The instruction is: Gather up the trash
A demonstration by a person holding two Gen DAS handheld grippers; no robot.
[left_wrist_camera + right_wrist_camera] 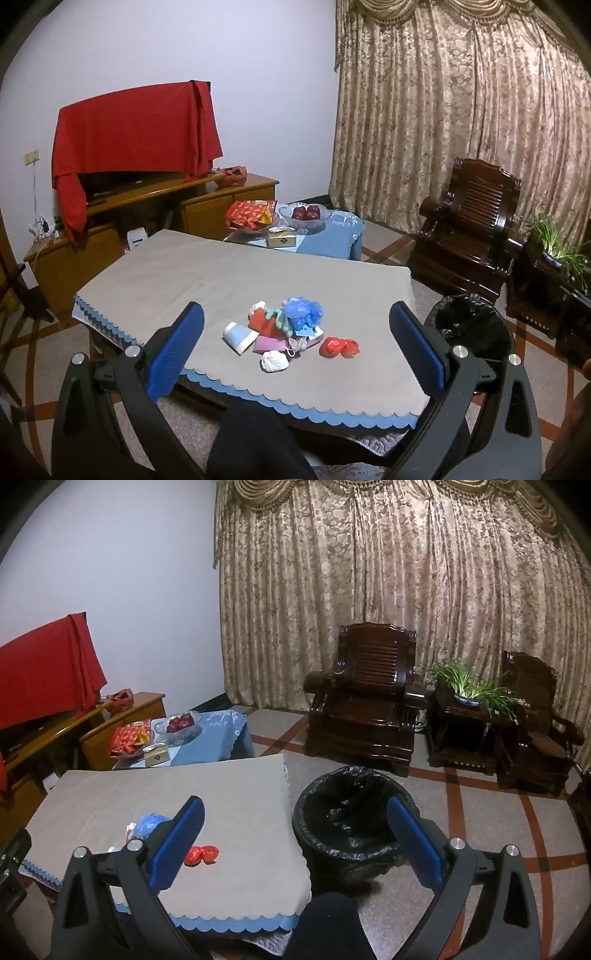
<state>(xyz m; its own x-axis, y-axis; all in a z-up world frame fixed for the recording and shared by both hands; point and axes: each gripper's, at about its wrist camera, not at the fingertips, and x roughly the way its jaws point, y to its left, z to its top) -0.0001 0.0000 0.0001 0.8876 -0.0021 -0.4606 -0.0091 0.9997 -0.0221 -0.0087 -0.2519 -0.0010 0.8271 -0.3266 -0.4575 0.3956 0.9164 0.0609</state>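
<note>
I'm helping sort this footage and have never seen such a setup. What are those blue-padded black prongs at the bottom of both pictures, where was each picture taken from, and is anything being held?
There is no robot: a person holds a two-finger gripper in each hand, and a wide-angle camera on each looks out along its fingers. One picture comes from the left gripper, the other from the right gripper. The blue parts are the finger pads.

The left view faces a table under a grey cloth with a small trash pile: a paper cup, a blue plastic bag, a red wrapper and crumpled white paper. The right view faces a black-lined bin on the floor beside the table.

Both grippers are wide open and hold nothing.
</note>
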